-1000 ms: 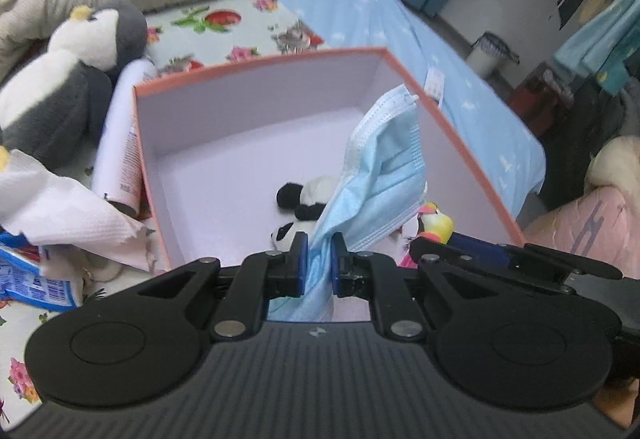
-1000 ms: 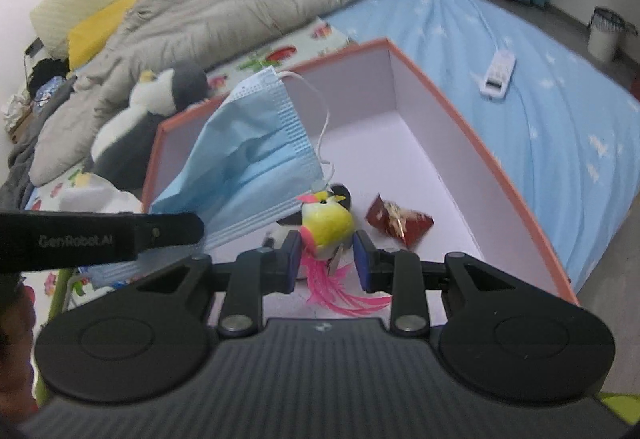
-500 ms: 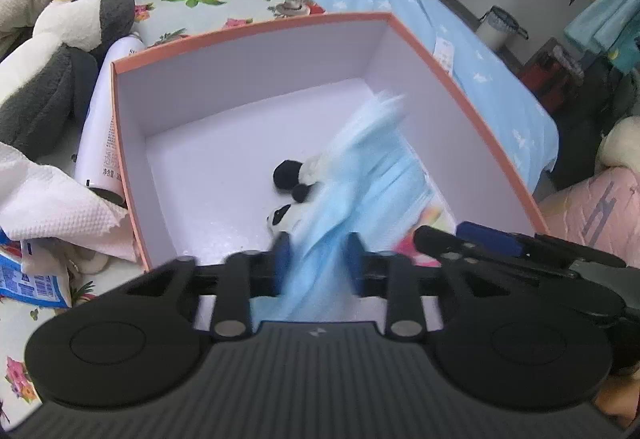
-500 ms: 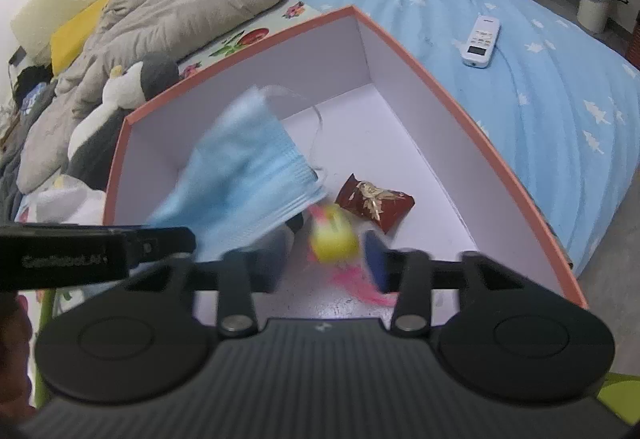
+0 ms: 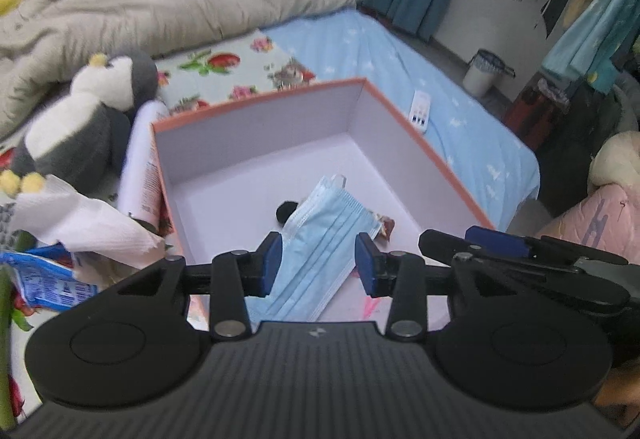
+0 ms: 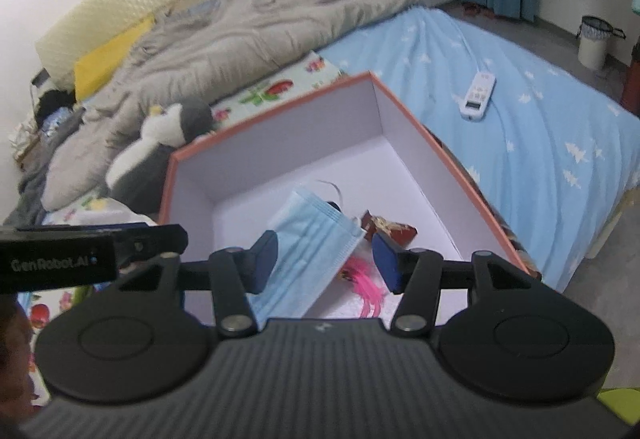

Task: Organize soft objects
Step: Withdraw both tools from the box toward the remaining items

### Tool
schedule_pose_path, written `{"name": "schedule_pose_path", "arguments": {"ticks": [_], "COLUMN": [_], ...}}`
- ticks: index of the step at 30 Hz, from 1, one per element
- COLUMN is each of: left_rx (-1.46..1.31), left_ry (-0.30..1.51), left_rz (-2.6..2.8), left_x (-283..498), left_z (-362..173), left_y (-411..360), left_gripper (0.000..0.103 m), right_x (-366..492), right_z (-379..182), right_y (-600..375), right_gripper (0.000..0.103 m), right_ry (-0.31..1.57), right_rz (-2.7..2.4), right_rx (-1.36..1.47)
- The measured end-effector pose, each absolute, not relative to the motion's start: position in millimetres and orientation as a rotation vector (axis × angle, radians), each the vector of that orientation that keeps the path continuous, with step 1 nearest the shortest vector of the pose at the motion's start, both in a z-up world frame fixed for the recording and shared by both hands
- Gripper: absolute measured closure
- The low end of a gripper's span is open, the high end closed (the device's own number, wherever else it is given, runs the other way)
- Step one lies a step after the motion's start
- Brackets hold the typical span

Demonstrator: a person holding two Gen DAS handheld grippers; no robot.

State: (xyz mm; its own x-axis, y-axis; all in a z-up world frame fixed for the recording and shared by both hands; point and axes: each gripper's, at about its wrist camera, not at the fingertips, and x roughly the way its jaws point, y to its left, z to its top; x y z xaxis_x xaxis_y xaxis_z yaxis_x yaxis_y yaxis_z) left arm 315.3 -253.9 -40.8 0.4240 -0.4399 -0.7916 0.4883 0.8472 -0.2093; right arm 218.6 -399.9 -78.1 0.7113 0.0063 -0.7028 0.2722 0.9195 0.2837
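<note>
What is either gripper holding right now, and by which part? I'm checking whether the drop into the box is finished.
Nothing. The left gripper and right gripper are open; the pleated blue face mask lies loose in the orange-rimmed box.

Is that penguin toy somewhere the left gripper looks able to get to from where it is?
Probably yes. The penguin lies in the open on the bed beside the box, uncovered, and the left gripper is open and empty above the box.
</note>
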Motion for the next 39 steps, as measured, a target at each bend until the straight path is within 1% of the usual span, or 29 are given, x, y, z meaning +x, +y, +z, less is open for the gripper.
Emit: {"name": "schedule_pose_path", "arguments": {"ticks": [9,20,32,34,36,39], "left_rx": [-0.003,-0.022,-0.064,-0.064,-0.066,-0.068], "left_ry": [0.848,0.728,0.684,0.684,0.681,0.680], "left_rz": [-0.562,-0.517,-0.426,-0.413,-0.401,-0.383], "left_x": [262.9,198.6,146.5,139.3,133.7,123.0], "left_z": [2.2,29.5,27.0,24.5,21.3,16.5], "left_y": [-216.2,-168.2,-118.0,-111.0,-104.9,-95.6], "left_gripper": [0.057,0.057,0.057,0.055,0.052,0.052], "right_x": [181.8,135.1,104.0,100.3,97.5,94.4], "right_z": [-36.2,-5.9,-11.3,-12.4,-13.9,-16.7], "right_y": [-378.1,-348.2,-317.5,-311.4,-305.4,-296.0], "right_gripper": [0.048,0.047,0.048,0.048,0.048,0.048], "right_ry": [0.658,0.528,0.500,0.503,0.506,0.511], "right_rz": [-0.110,-0.061,-0.013,-0.001,0.013,0.036], "right_rx": [0.329,0.305,0.266,0.253,0.241,0.227]}}
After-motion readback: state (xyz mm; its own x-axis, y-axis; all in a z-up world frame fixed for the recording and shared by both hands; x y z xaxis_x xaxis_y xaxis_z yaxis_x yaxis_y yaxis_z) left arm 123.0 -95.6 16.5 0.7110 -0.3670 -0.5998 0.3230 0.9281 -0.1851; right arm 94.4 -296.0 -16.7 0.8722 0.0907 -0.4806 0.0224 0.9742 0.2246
